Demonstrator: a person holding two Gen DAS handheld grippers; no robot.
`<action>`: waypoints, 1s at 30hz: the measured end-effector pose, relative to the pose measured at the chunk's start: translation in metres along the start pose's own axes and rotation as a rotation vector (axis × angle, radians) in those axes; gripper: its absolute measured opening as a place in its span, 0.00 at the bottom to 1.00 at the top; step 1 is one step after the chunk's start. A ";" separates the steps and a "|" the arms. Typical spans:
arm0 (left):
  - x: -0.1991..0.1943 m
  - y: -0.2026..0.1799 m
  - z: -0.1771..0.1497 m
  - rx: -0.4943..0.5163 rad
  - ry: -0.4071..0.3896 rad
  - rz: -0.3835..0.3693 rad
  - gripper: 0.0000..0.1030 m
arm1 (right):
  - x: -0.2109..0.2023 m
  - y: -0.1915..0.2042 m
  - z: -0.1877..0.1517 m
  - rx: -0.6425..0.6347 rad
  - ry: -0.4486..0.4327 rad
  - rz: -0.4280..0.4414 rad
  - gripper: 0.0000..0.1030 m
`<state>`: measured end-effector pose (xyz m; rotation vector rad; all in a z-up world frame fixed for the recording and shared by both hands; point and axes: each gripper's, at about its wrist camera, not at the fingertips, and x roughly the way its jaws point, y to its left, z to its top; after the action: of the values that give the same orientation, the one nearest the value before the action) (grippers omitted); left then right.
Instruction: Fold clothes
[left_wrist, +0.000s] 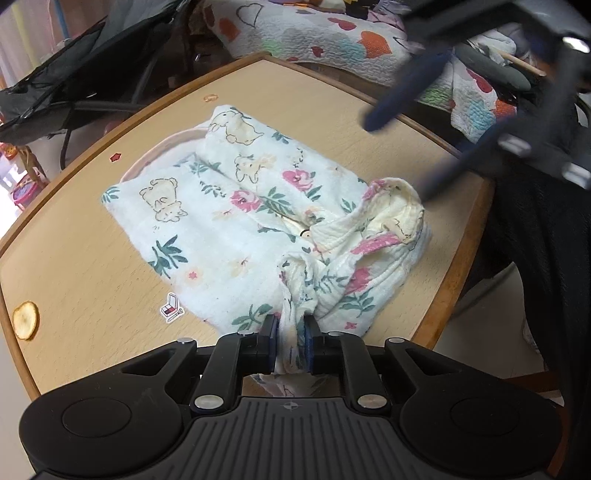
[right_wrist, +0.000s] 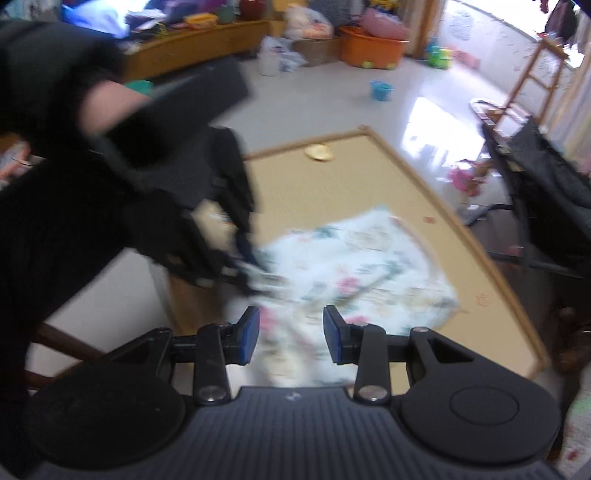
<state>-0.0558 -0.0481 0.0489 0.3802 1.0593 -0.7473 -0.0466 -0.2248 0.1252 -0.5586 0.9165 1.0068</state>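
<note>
A white baby garment printed with bears and pink flowers lies folded on the wooden table. Its near right part is bunched up. My left gripper is shut on a twisted fold at the garment's near edge, and the cloth runs between the blue pads. My right gripper hovers blurred above the garment's right corner, apart from it. In the right wrist view the right gripper stands open above the blurred garment with nothing pinched. The left gripper, held by a black-sleeved hand, grips the cloth's left edge.
A dried fruit slice and small stickers lie on the table. A heart-print quilt sits behind the far edge, with a black folding frame at the far left. Toys and an orange tub crowd the floor beyond.
</note>
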 end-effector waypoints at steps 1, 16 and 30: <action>0.001 0.000 0.000 -0.003 0.000 0.000 0.18 | 0.002 0.005 0.001 -0.009 0.008 0.027 0.36; 0.003 0.000 -0.001 -0.001 0.000 0.000 0.20 | 0.062 0.013 -0.001 0.004 0.114 -0.060 0.36; -0.029 0.008 -0.023 -0.043 -0.099 0.075 0.42 | 0.094 0.000 -0.012 0.070 0.162 -0.065 0.36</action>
<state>-0.0726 -0.0176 0.0633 0.3412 0.9616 -0.6694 -0.0293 -0.1899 0.0389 -0.6133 1.0662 0.8767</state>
